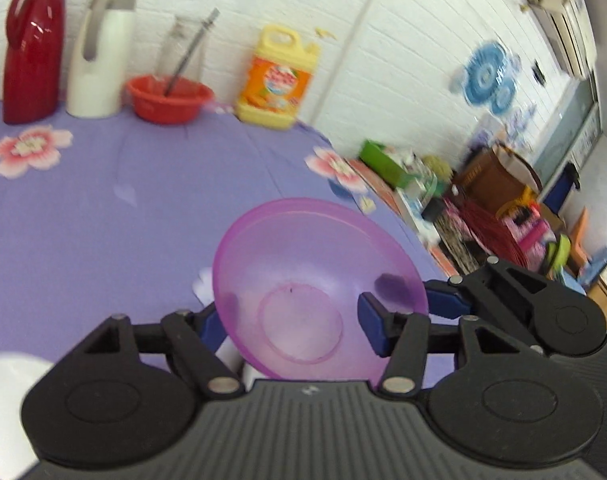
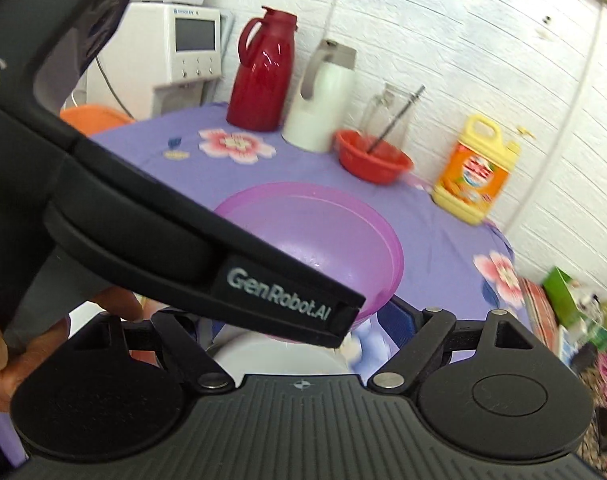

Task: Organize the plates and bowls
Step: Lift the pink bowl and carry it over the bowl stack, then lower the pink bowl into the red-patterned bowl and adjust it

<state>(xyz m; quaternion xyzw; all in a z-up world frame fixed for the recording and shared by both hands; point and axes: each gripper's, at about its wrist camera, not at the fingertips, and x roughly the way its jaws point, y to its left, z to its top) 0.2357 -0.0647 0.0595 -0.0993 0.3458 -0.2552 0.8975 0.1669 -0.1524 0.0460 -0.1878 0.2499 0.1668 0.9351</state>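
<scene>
The left gripper (image 1: 295, 326) is standing wide open, its blue pads flanking the tilted purple bowl (image 1: 315, 280) above the purple tablecloth (image 1: 103, 220). The right gripper (image 1: 443, 300) is pinching the bowl's rim. Farther back, a red bowl (image 1: 168, 98) is sitting.
</scene>
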